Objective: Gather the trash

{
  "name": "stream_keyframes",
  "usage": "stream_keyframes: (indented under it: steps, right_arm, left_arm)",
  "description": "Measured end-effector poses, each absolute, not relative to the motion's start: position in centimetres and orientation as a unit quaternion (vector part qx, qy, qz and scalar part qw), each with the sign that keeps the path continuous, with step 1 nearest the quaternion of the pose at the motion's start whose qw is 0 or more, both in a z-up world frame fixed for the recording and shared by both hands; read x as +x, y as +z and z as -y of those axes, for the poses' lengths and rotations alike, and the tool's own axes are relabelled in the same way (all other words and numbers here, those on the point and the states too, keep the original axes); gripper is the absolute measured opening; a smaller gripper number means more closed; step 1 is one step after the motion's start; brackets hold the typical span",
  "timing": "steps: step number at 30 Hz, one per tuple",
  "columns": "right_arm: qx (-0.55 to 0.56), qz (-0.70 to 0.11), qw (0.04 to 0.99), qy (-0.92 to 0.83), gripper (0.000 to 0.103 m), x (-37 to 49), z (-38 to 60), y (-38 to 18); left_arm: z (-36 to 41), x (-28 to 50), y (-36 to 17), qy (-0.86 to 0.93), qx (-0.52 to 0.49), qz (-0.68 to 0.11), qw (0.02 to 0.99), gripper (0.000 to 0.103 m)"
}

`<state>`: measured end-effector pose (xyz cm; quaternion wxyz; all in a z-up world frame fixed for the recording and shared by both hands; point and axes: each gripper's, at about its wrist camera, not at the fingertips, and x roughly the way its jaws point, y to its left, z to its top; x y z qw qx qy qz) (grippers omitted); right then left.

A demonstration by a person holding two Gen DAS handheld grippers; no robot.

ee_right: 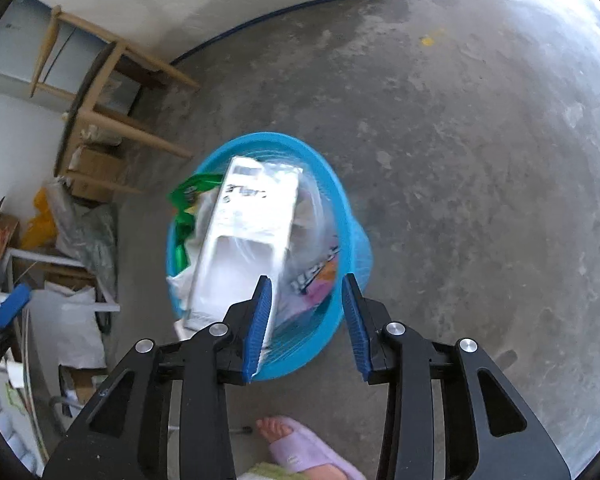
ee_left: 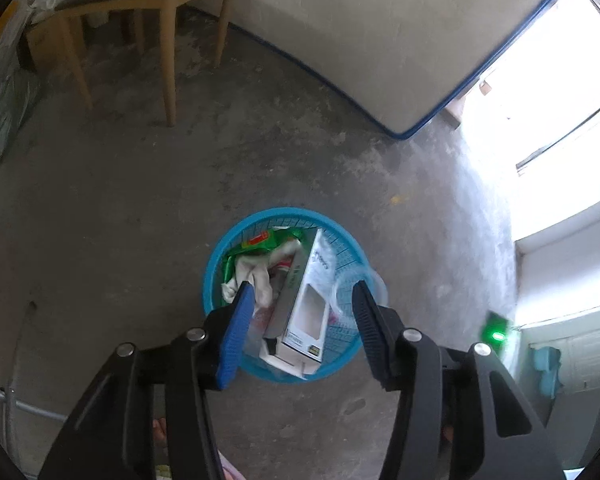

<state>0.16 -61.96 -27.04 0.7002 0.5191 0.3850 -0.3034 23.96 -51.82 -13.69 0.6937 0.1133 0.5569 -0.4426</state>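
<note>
Basket: blue plastic bin point(ee_left: 220, 256) stands upright on the floor, heaped with trash.
Box: white carton with a cut-out window point(ee_left: 305, 312) lies tilted across the heap, its long axis running rim to rim, one end raised against the far wall.
Other trash: green wrapper point(ee_left: 274, 239), white crumpled cloth point(ee_left: 256, 270), clear plastic bag point(ee_right: 316, 216).
Floor: bare grey concrete point(ee_left: 120, 200), mottled and stained.
Room: wooden chair point(ee_left: 148, 4) by a pale wall; bright doorway; boxes and bags piled at one side.
Left gripper point(ee_left: 304, 292): above the basket, pointing steeply down, jaws parted, nothing between the blue pads.
Right gripper point(ee_right: 307, 286): also over the basket, jaws parted and empty.
Person: a foot in a lilac slipper point(ee_right: 300, 448) beside the basket.
</note>
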Motion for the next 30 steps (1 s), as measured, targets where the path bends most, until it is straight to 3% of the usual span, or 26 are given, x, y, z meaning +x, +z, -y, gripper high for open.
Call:
stream_keyframes:
  steps: [11, 19, 21, 27, 30]
  right_arm:
    - [0.491, -0.362, 0.724, -0.322, 0.041, -2.6, 62.0, -24.3]
    - [0.456, -0.344, 0.761, -0.308, 0.041, -3.5, 60.0, -19.6]
    - [0.426, -0.334, 0.788, -0.293, 0.045, -3.8, 58.2, -16.8]
    - [0.315, -0.305, 0.867, -0.236, 0.071, -5.2, 51.1, -9.4]
    - [0.257, -0.295, 0.898, -0.202, 0.083, -5.8, 47.0, -6.1]
  left_arm:
    - [46.1, 22.3, -5.4, -0.475, 0.076, -0.484, 0.731, 0.052]
    - [37.3, 18.5, 1.4, -0.49, 0.046, -0.419, 0.763, 0.066]
    - [34.4, 17.3, 2.6, -0.487, 0.029, -0.403, 0.774, 0.072]
    - [23.4, 13.0, 4.4, -0.419, -0.002, -0.365, 0.832, 0.098]
    - [19.5, 11.4, 4.5, -0.353, -0.015, -0.355, 0.866, 0.098]
